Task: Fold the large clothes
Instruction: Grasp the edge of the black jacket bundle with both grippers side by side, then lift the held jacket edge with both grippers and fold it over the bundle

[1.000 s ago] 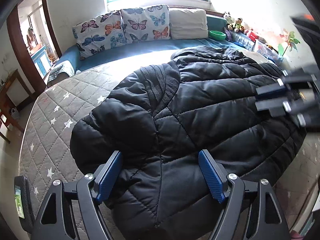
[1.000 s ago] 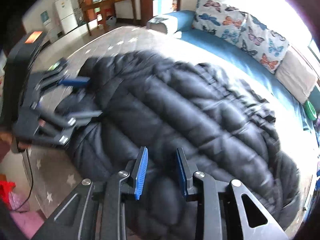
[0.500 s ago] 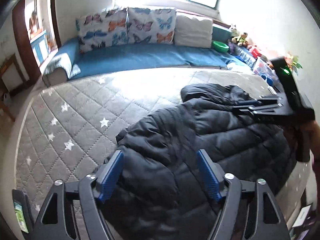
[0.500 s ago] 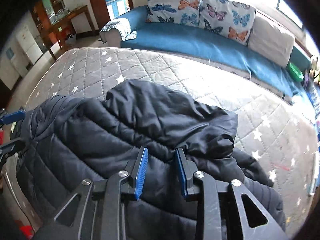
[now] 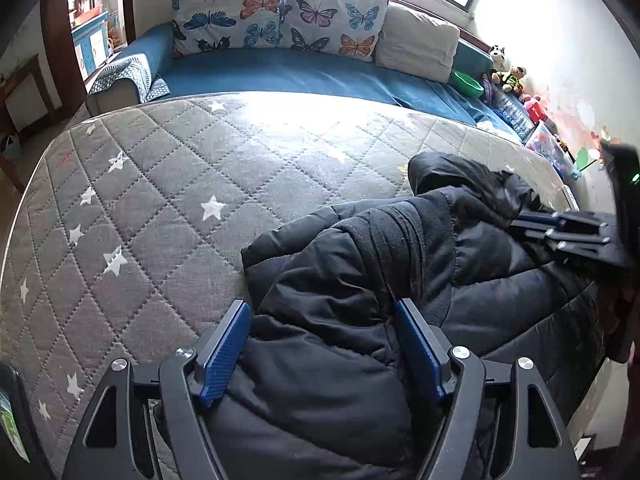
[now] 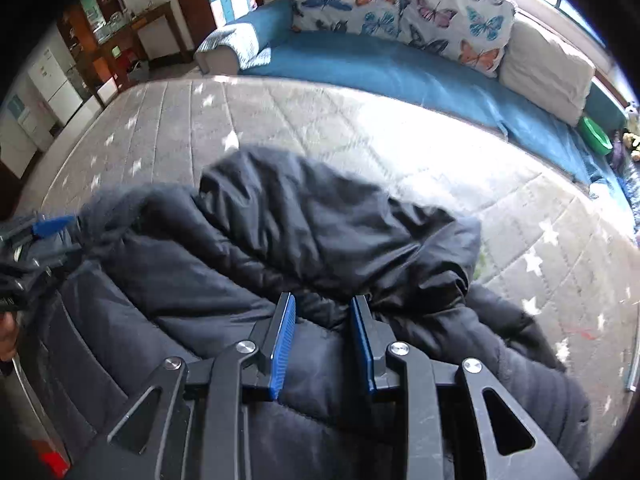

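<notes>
A black quilted puffer jacket [image 5: 360, 280] lies bunched at the near edge of the grey star-quilted mattress [image 5: 160, 200]. My left gripper [image 5: 322, 344] is open, its blue pads either side of a jacket fold with the collar between them. My right gripper [image 6: 322, 340] has its jaws narrowed around a ridge of jacket fabric [image 6: 320, 240]; whether they pinch it is unclear. The right gripper shows at the right of the left wrist view [image 5: 568, 232], resting on the jacket. The left gripper shows at the left edge of the right wrist view [image 6: 40, 232].
A blue daybed [image 5: 300, 76] with butterfly pillows [image 5: 280, 20] and a beige cushion [image 5: 416, 48] runs behind the mattress. Toys and a green bowl [image 5: 466, 82] crowd the right wall. A doorway and wooden furniture [image 6: 132, 40] are at far left.
The jacket, spread flat over the mattress a second ago, has been pulled toward the near edge and bunched. Both grippers moved back with it, and much bare mattress now shows.
</notes>
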The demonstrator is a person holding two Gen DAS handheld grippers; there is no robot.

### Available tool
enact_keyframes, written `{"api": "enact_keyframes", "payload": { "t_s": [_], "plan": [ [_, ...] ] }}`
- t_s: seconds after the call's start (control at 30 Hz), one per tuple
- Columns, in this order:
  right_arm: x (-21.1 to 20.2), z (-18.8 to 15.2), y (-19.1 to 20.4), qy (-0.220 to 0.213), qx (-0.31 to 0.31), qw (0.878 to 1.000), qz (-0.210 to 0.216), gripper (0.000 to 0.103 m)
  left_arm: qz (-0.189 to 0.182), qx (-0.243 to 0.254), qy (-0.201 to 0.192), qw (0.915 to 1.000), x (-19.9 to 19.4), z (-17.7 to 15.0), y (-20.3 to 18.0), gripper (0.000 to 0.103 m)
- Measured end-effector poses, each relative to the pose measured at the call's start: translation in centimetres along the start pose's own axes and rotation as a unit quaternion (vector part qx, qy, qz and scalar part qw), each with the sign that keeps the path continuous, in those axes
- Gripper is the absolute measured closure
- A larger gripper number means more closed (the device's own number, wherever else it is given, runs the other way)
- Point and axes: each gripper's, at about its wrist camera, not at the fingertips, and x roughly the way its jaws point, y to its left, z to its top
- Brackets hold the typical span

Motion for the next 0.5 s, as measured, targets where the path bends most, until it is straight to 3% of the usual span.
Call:
{"api": "enact_keyframes", "payload": {
  "t_s": [0.2,0.27,0.4,0.5],
  "plan": [
    [-1.9,1.2,3.0,-0.033,-0.023,0.999,0.031,0.071,-0.005,-0.002,-0.007,1.0,0.8,-0.5,0.3,0.021],
    [-0.9,1.5,4.1,-0.022,-0.033,0.998,0.043,0.071,-0.01,-0.008,-0.007,0.9999,0.9,-0.8,0.4,0.02],
    [2.4,0.9,5.1,0.019,-0.047,0.998,0.022,0.071,-0.002,-0.003,-0.008,1.0,1.6,-1.0,0.6,0.016],
    [1.9,0.8,4.8,0.012,-0.045,0.999,0.018,0.071,-0.005,-0.011,-0.008,0.9999,1.7,-1.0,0.9,0.015]
  ]
}}
